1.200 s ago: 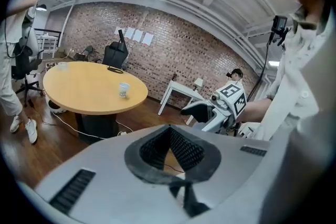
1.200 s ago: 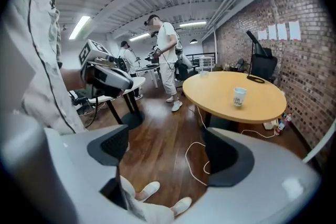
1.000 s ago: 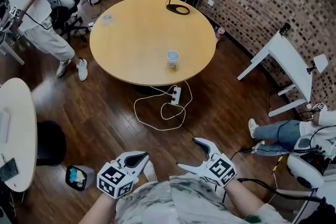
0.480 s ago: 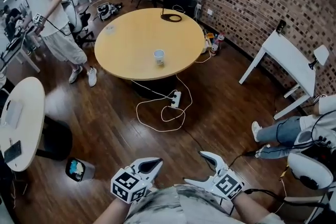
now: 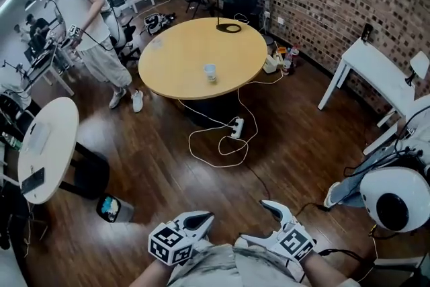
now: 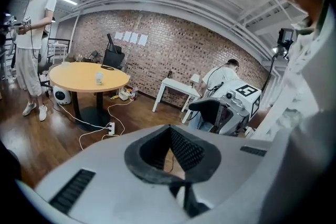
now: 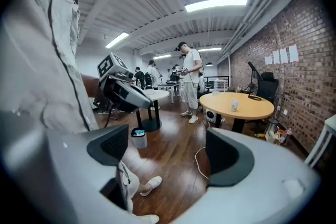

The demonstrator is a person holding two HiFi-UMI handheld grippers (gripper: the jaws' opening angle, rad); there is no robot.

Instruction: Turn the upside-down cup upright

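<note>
I hold both grippers low near my torso: left gripper (image 5: 205,217) closed on nothing, right gripper (image 5: 255,220) spread and empty, cup (image 5: 211,72) far off on the round worktop (image 5: 181,57).

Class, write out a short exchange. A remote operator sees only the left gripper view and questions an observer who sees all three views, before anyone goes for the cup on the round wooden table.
Operator: I see the right gripper only from the side. Is it open?
Observer: Yes. The right gripper has its jaws wide apart with nothing between them.
Operator: What stands on the floor to the person's left?
Observer: A small bin, near a white round table.
</note>
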